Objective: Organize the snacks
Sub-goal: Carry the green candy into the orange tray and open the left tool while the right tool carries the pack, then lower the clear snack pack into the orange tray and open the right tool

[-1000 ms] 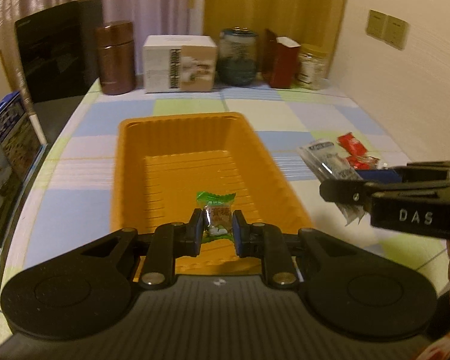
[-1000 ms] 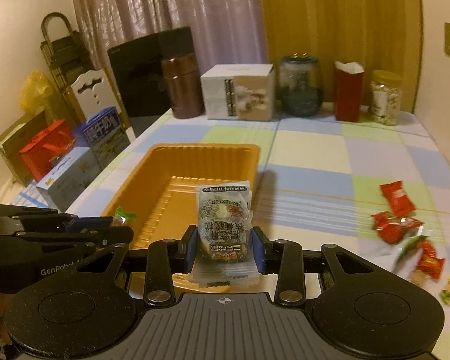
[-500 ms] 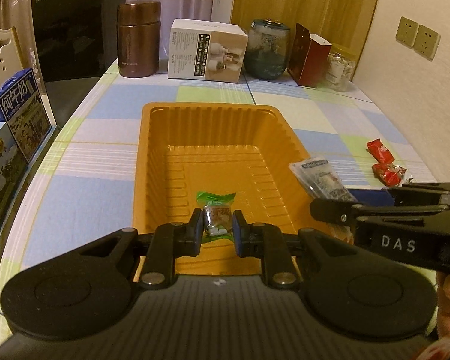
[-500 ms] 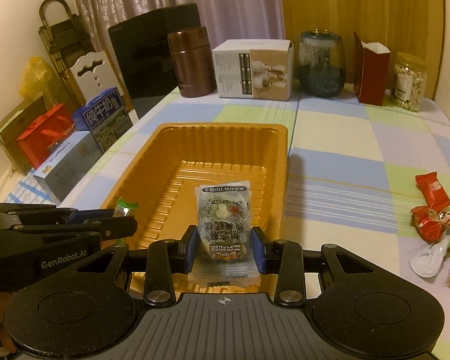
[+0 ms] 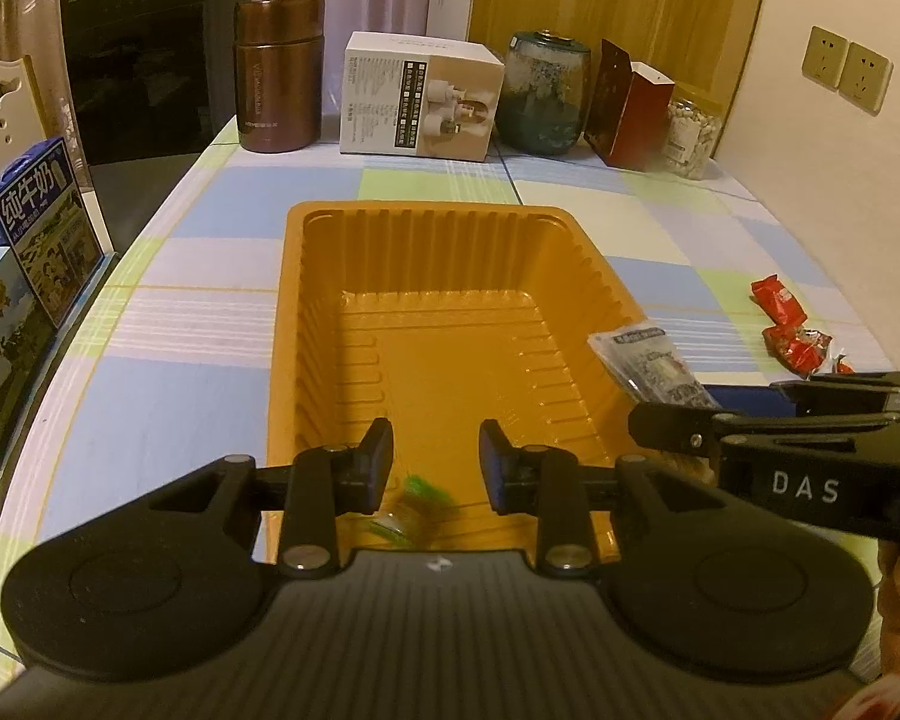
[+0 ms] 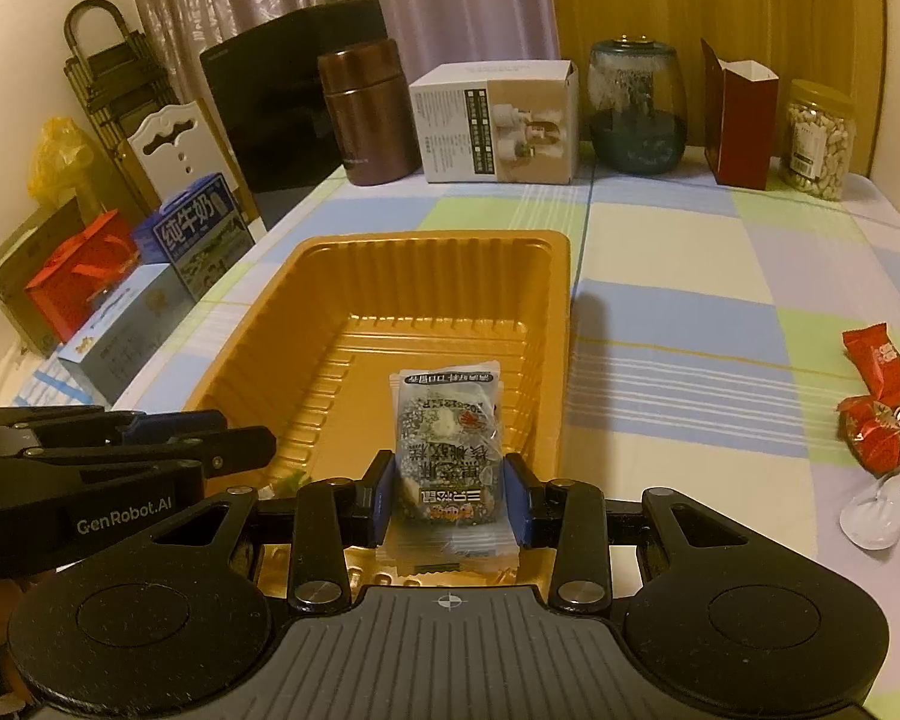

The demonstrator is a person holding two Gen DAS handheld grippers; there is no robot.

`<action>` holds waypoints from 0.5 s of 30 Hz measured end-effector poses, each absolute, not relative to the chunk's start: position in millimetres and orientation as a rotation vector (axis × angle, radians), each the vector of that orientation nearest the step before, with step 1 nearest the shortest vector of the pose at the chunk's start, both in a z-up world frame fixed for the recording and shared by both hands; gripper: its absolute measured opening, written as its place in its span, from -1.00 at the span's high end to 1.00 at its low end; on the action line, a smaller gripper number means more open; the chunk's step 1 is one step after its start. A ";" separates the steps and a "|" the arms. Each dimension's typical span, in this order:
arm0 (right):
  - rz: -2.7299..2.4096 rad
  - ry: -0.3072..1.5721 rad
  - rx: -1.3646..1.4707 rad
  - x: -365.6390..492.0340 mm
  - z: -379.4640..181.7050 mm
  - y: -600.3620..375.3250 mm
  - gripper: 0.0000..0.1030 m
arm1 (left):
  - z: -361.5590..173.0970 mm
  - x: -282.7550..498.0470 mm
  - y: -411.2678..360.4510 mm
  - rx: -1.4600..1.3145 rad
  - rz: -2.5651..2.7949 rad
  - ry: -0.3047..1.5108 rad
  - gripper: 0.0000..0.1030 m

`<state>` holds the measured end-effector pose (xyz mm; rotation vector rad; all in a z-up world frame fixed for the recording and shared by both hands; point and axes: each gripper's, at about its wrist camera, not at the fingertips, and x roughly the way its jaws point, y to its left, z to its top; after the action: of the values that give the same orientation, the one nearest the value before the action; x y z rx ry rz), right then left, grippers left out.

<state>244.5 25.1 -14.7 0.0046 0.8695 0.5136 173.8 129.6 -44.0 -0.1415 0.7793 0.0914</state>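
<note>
Our left gripper [image 5: 435,456] gapes over the ribbed orange tray [image 5: 438,252]; a blurred, seemingly green-wrapped candy [image 5: 417,510] lies below. Our right gripper [image 6: 450,495] clamps a crinkly packet [image 6: 447,450].

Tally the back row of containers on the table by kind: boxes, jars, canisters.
Boxes: 2 (white box, red box)
Jars: 2 (glass jar, nut jar)
Canisters: 1 (brown canister)
Total: 5
</note>
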 end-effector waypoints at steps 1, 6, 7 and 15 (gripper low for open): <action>0.514 0.870 0.008 244.8 -14.9 25.2 0.26 | -44.1 173.6 130.2 -0.141 0.092 0.779 0.47; 0.527 0.869 0.039 244.9 -14.5 26.2 0.26 | -44.3 171.5 132.5 -0.143 0.098 0.781 0.46; 0.534 0.866 0.052 245.0 -14.1 26.2 0.26 | -44.4 170.8 132.6 -0.143 0.099 0.780 0.46; 0.517 0.806 0.123 242.0 -1.2 16.1 -0.02 | -41.6 165.8 133.2 -0.141 0.103 0.777 0.39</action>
<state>242.0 16.1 -1.2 0.1226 0.8062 0.5175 165.8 133.2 -41.6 -0.1405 0.7767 0.1025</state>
